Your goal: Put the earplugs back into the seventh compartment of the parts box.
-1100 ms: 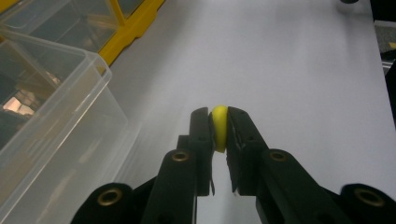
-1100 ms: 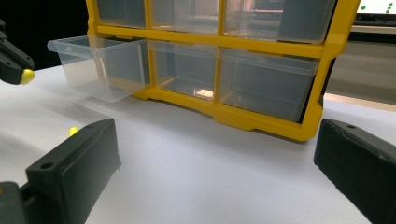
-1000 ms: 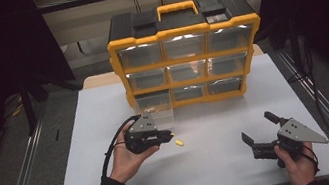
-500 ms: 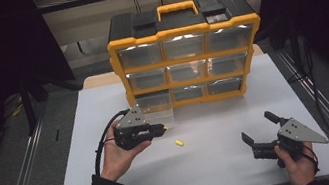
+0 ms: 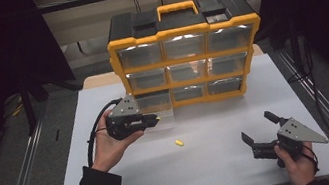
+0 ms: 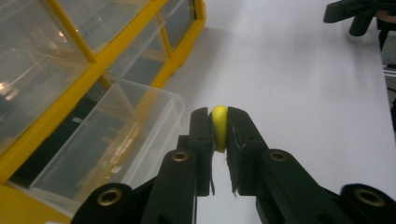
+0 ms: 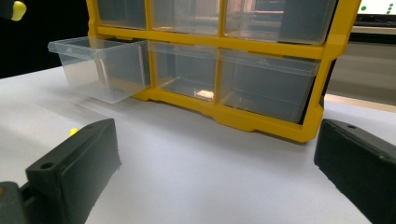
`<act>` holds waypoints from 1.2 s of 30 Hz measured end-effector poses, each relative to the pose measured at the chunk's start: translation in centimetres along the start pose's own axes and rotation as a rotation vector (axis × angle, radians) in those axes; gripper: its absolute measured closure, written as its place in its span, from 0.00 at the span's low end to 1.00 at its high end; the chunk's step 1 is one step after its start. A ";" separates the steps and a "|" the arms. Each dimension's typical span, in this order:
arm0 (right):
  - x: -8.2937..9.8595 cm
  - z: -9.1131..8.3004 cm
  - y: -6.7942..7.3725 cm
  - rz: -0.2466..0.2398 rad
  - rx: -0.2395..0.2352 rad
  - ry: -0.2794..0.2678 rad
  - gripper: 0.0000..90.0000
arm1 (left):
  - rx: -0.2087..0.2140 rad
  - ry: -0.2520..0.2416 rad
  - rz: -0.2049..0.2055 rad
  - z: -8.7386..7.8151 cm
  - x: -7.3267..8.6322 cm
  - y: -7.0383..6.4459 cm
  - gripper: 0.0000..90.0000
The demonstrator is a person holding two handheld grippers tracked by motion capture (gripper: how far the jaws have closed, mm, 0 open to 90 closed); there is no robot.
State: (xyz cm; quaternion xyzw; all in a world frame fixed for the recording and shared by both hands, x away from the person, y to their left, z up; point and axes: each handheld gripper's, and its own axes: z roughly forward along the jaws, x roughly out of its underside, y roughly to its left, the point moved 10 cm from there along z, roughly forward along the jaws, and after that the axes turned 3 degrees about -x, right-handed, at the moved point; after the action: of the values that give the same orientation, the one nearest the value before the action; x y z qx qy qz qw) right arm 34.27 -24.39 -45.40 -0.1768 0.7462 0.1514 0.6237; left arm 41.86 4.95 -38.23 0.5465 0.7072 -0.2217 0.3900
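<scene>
Our left claw [image 6: 219, 133], grasping a yellow bead [image 6: 219, 126], has risen beside the open drawer [image 6: 116, 135]; dropping it comes next. Our right claw [image 5: 260, 132] rests released.

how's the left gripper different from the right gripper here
The left gripper is shut on a small yellow piece; the right gripper is open and holds nothing. The left gripper is by the pulled-out clear drawer at the organizer's bottom left; the right gripper sits near the table's front right, away from it. Both have black fingers and a grey three-cornered plate on top.
</scene>
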 end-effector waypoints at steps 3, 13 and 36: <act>0.0 0.0 0.0 0.002 0.001 0.000 0.00 | -0.007 0.007 -0.004 0.0 -0.1 0.5 0.90; 0.0 0.0 0.0 0.002 0.001 -0.001 0.00 | -0.017 0.037 0.021 -0.4 -1.3 1.8 0.90; 0.0 -0.1 0.0 -0.004 -0.001 -0.001 0.00 | -0.043 0.201 0.025 2.0 -1.0 5.8 0.90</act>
State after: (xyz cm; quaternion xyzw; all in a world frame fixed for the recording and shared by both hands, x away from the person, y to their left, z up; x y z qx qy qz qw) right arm 34.20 -24.38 -45.36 -0.1786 0.7456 0.1505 0.6242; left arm 48.04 4.62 -37.94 0.5663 0.7405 -0.1454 0.3315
